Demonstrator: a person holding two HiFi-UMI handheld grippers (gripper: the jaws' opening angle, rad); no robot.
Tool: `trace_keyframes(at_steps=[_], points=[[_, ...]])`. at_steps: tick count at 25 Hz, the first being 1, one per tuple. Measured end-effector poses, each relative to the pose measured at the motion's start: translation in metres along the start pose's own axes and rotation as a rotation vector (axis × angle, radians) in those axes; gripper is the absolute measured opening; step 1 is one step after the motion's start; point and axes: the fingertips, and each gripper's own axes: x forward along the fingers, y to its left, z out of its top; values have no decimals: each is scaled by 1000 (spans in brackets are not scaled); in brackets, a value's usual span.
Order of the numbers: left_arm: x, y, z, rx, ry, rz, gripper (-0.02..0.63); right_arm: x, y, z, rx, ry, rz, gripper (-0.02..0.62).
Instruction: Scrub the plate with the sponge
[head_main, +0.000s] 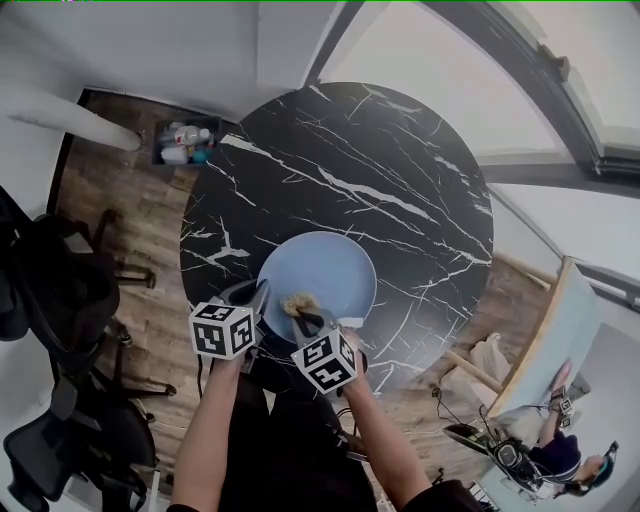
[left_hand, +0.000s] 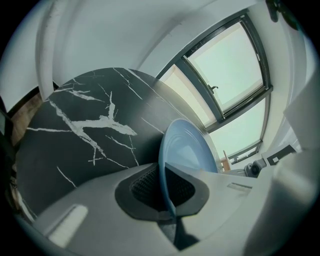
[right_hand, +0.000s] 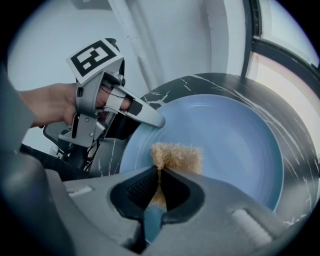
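Observation:
A light blue plate (head_main: 330, 268) lies near the front edge of the round black marble table (head_main: 400, 170). My left gripper (head_main: 258, 297) is shut on the plate's left rim. In the left gripper view the rim of the plate (left_hand: 185, 145) stands edge-on between the pads of that gripper (left_hand: 165, 187). My right gripper (head_main: 305, 318) is shut on a tan, fuzzy sponge (head_main: 298, 303) and holds it against the plate's near part. In the right gripper view the sponge (right_hand: 177, 157) sticks out past the jaws (right_hand: 160, 172) onto the plate (right_hand: 235, 140), and the left gripper (right_hand: 156, 121) clamps the rim just beyond it.
A dark bin (head_main: 185, 143) with bottles stands on the wooden floor beyond the table's left side. Black office chairs (head_main: 60, 290) crowd the left. A leaning board (head_main: 560, 340) and a person (head_main: 560, 455) are at the lower right. Windows run along the right.

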Motion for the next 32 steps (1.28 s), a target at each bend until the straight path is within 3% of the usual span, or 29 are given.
trace_keyframes(at_steps=[32], points=[[0, 1, 0, -13, -3, -5, 17, -37, -91, -32, 170, 10, -175, 21]])
